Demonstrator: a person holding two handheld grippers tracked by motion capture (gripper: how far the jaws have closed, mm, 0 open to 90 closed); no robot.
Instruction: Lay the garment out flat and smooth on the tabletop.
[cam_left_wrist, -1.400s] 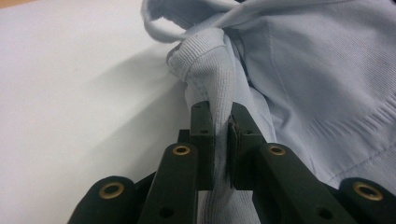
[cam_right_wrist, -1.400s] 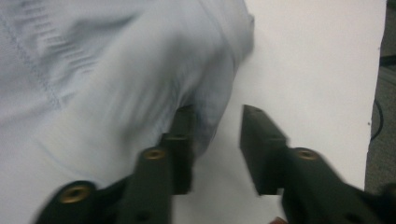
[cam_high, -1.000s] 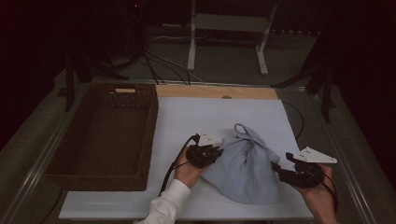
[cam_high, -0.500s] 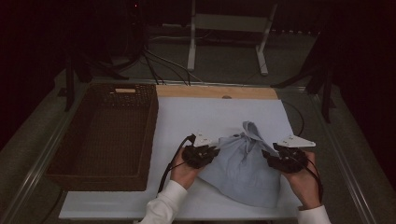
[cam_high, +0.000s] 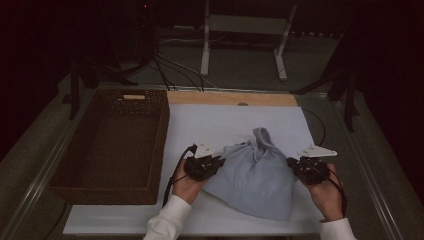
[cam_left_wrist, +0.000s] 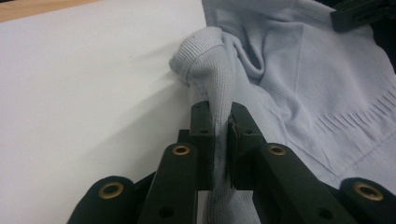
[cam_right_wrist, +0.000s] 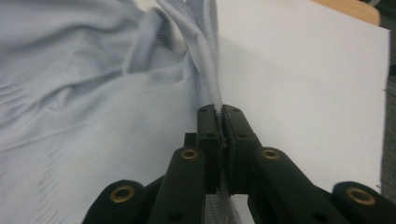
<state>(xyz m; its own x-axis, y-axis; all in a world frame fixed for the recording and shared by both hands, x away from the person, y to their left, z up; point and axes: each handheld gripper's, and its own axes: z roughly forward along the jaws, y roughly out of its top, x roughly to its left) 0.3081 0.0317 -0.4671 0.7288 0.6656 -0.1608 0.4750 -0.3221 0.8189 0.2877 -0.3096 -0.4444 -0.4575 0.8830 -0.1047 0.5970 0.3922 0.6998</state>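
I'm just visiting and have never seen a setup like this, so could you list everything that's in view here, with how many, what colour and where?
Garment: one, pale blue knit, crumpled on the white sheet between the two grippers.
White sheet: one, white, covering the table top.
Basket: one, dark brown wicker, left of the sheet.
Wooden strip: one, light brown, along the far edge of the sheet.
Metal stand: one, pale grey, on the floor beyond the table.
Cables: several, black, on the floor beyond the basket.
Left gripper: one, black, jaws shut on a fold at the garment's left edge.
Right gripper: one, black, jaws just closed on a fold at the garment's right edge.
Hands: two, white sleeves, at the near edge.
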